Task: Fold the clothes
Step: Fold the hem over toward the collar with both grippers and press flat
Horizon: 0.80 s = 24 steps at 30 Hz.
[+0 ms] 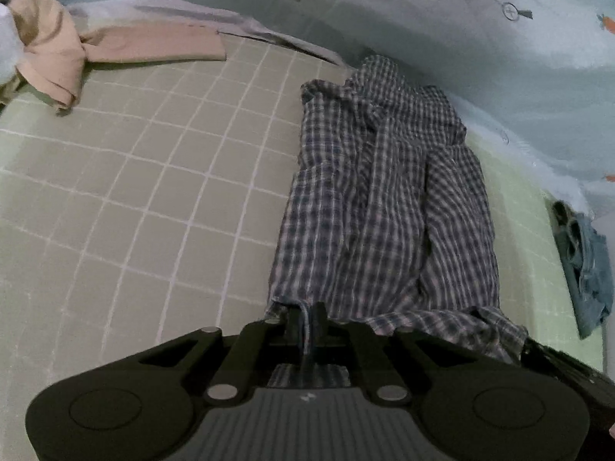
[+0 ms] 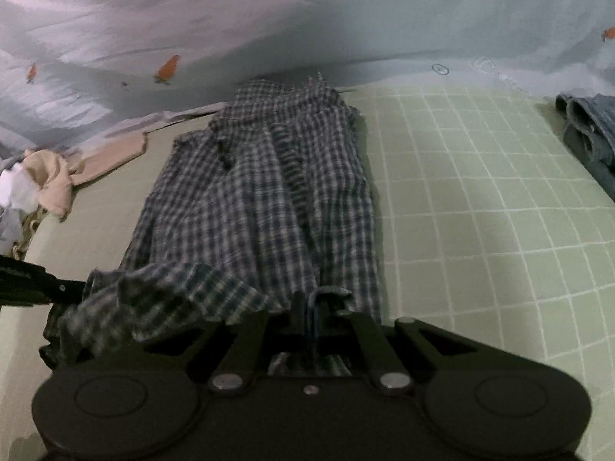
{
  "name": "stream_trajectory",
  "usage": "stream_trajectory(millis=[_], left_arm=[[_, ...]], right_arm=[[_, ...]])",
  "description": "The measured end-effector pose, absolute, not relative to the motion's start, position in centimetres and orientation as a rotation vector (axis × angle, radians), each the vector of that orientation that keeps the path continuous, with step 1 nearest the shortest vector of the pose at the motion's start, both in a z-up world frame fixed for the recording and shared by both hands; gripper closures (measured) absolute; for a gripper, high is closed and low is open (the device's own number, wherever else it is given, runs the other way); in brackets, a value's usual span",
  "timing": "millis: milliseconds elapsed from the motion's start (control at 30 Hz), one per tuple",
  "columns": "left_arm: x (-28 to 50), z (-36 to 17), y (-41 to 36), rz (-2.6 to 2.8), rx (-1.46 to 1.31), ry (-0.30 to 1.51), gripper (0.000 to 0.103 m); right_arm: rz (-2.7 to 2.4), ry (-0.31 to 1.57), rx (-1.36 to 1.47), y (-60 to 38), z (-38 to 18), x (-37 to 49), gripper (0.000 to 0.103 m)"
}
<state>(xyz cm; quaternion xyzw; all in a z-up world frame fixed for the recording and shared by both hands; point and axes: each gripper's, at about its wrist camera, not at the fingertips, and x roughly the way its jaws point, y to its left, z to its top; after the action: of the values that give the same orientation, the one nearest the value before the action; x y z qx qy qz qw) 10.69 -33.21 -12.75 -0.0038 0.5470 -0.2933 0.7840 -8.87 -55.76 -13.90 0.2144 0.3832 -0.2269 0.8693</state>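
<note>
On the far left of the bed lies a crumpled beige cloth garment (image 1: 57, 53), one flat part of it stretched out toward the middle, and a bit of white fabric (image 2: 15, 188) sits just beside it. Under everything is a pale green sheet with a white grid pattern (image 1: 153, 176), which covers the mattress.

In the middle lies the blue and white checked cotton shirt (image 1: 380, 199), rumpled, stretched long from the quilt at the back to the two tools at the front. The left gripper (image 1: 305, 320) is clenched on the near left corner of the shirt's hem; the black fingers pinch a thin fold of the checked cloth between them. The right gripper (image 2: 309, 307) is closed in the same way on the near right corner, with a fold of hem between its fingers. Between the two tools the hem hangs loose and bunched, lifted a little from the sheet.

Behind the shirt rises a pale blue quilt printed with orange carrots (image 2: 346, 19), touching the shirt's far end. On the far right, well apart from the shirt, rests a folded piece of blue denim clothing (image 2: 592, 134) at the edge of the sheet.
</note>
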Motion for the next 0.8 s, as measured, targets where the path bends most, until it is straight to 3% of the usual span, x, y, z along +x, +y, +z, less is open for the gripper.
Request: stream_trajectory(millis=[67,100,133,167,233,433,800], left_arm=[[11.2,-13.0,-33.0,-0.642,-0.045,1.181,0.086],[11.3,-12.9,-32.8,-0.636,-0.062,1.176,0.077],[11.3,-12.7,-32.5,-0.630,-0.078,1.169,0.069],[11.3,-12.2,-32.0,-0.616,-0.092,1.143,0.064],[11.1,-11.1,-31.0,-0.587,-0.119,1.091,0.050],[9.6,-7.7,-27.3,-0.540,-0.131,0.966,0.039],[3.3,-10.5,-23.9,-0.552,-0.033,1.098,0.039]], right_arm=[[-0.495,0.786,0.455,-55.9,-13.8,-9.1,0.085],[-0.505,0.779,0.459,-55.9,-13.7,-9.2,0.076],[-0.515,0.771,0.462,-56.0,-13.7,-9.3,0.052],[-0.533,0.752,0.464,-56.1,-13.3,-9.7,0.041],[-0.569,0.716,0.467,-56.3,-12.7,-10.5,0.042],[-0.613,0.674,0.436,-55.9,-10.0,-13.6,0.039],[-0.546,0.780,0.431,-51.2,-11.5,-17.4,0.036]])
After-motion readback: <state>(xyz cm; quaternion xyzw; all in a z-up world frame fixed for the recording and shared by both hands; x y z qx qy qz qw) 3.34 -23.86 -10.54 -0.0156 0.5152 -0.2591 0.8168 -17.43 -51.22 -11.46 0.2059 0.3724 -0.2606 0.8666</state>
